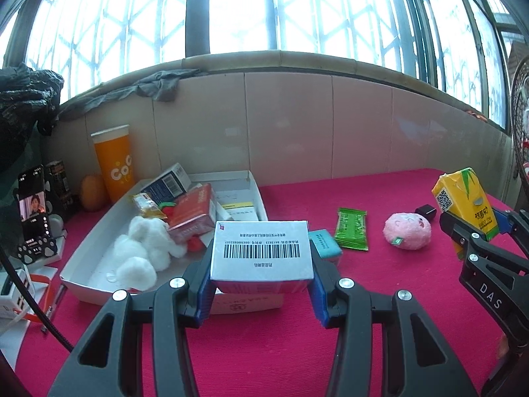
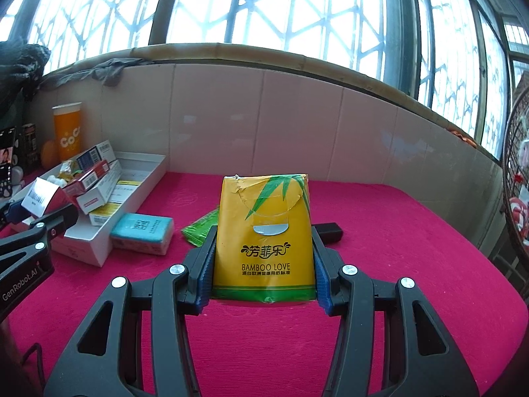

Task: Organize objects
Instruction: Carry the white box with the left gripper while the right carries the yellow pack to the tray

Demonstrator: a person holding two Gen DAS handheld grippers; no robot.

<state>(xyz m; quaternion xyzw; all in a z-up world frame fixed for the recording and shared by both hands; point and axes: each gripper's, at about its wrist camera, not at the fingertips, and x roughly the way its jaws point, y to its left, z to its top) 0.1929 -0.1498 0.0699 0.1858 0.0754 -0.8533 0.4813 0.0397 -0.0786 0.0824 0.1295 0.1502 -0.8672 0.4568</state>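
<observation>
My left gripper (image 1: 261,258) is shut on a white barcode box (image 1: 261,248) with a red underside, held above the near end of the white cardboard tray (image 1: 82,264). The box also shows in the right wrist view (image 2: 39,198). My right gripper (image 2: 263,258) is shut on a yellow Bamboo Love tissue pack (image 2: 264,231), held upright over the red cloth; it also shows in the left wrist view (image 1: 466,201). The tray holds white plush (image 1: 142,248), a red box (image 1: 195,211), a blue box (image 1: 168,182) and a snack packet (image 1: 147,205).
On the red cloth (image 1: 264,347) lie a teal pack (image 1: 325,243), a green sachet (image 1: 351,228), a pink plush ball (image 1: 407,231) and a black charger (image 1: 426,212). An orange CoCo cup (image 1: 114,165), an orange fruit (image 1: 92,192) and a phone on a stand (image 1: 33,205) stand left.
</observation>
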